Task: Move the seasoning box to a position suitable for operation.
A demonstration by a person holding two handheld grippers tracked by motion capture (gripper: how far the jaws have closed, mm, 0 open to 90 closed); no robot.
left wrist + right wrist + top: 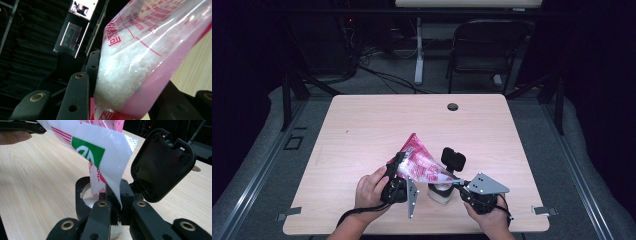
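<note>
A pink and red plastic bag (pixel 419 160) of white granules (pixel 120 75) hangs tilted over a small clear jar (pixel 439 194). My left gripper (pixel 398 166) is shut on the bag's full lower part (pixel 140 82), with a jaw pressed on either side. My right gripper (pixel 458 183) is shut on the bag's white and green printed corner (pixel 110 157), just above the jar's black collar (pixel 80 197). The jar's black flip lid (pixel 162 162) stands open behind the collar (pixel 453 159). White granules lie inside the jar's mouth (pixel 88 200).
The light wooden table (pixel 362 130) has a cable hole (pixel 453 106) near its far edge. A folding chair (pixel 487 47) and a desk leg (pixel 418 55) stand beyond it on the dark floor. A hand (pixel 371 190) holds each gripper at the near edge.
</note>
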